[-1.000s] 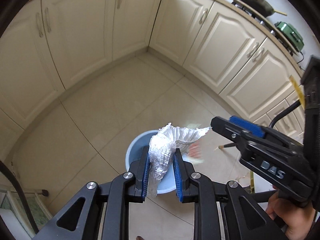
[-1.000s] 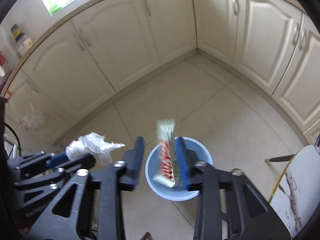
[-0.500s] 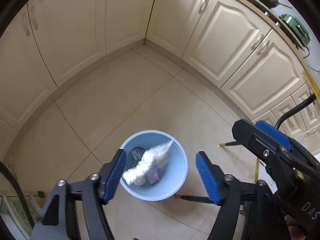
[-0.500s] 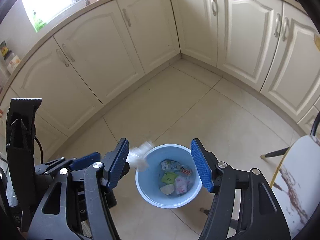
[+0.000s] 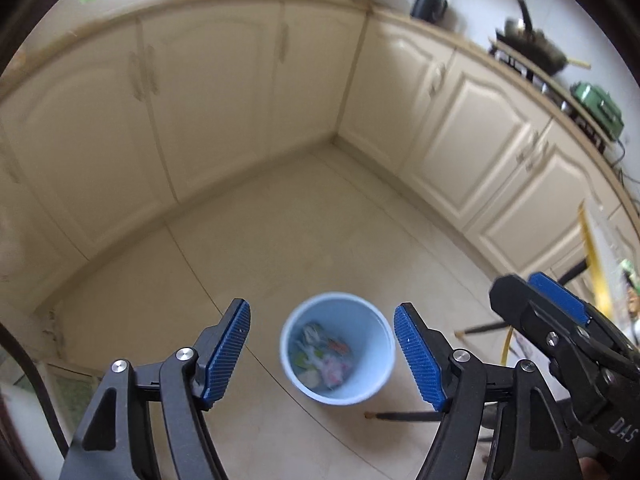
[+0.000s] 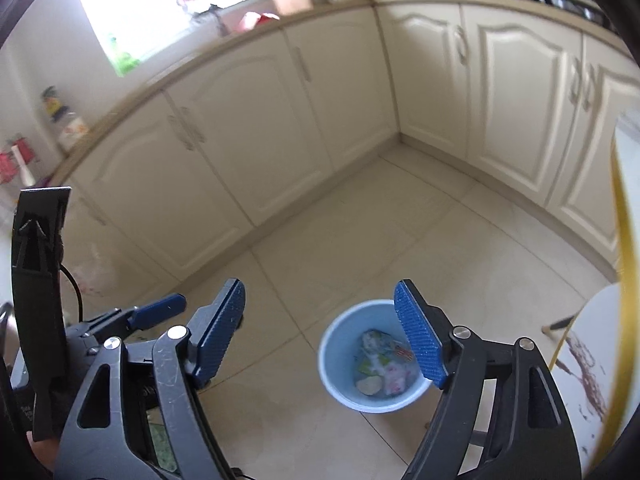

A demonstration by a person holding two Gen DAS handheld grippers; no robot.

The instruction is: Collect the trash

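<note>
- Left wrist view: left gripper [image 5: 322,346], ribbed blue pads, jaws wide, nothing between.
- Right gripper [image 6: 320,330]: jaws just opened further, empty.
- Round pale-blue plastic bin [image 5: 338,350] holding crumpled wrappers [image 5: 324,354], on glossy tiled floor [image 5: 280,232].

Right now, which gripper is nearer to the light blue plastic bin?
Neither is clearly nearer. The left gripper frames the light blue plastic bin centrally; the right gripper has it under its right finger. Both are open, above it.
</note>
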